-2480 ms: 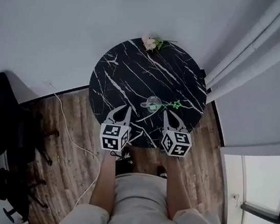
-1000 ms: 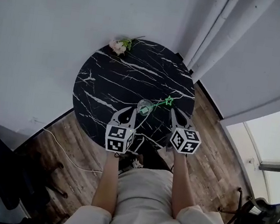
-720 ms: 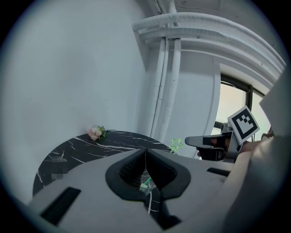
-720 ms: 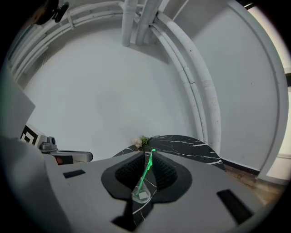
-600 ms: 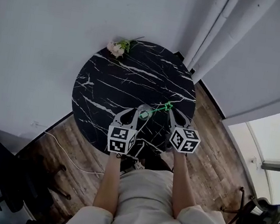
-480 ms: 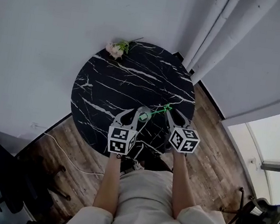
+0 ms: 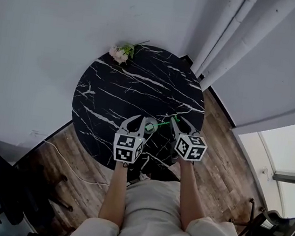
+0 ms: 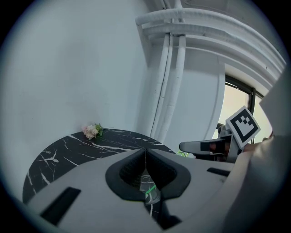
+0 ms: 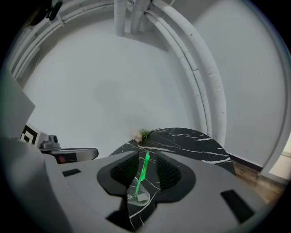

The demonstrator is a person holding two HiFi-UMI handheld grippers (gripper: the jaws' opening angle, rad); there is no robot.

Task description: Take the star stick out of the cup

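The clear glass cup (image 7: pixel 150 125) stands on the round black marble worktop (image 7: pixel 112 99), close to the edge nearest the person. The green star stick (image 7: pixel 163 123) sits in the cup. It leans out over the rim to the cup's right, and its star end is up off the marble.

The right hand-held gripper (image 7: pixel 178 122) is just right of the cup, around the raised part of the stick. Its own view shows the jaws a little apart. The green shaft runs up the narrow gap between them, and the gap looks wider than the stick. The cup shows lower down, beyond the jaws.

The left hand-held gripper (image 7: pixel 138 119) is right beside the cup on its left. Its jaw tips are pressed together into a thin line. The glass and a bit of green show through the hollow behind the tips. I can't tell whether the jaws touch the cup.

Far across the worktop from the cup, a small bunch of pink flowers (image 7: pixel 120 52) lies at the rim by the wall.
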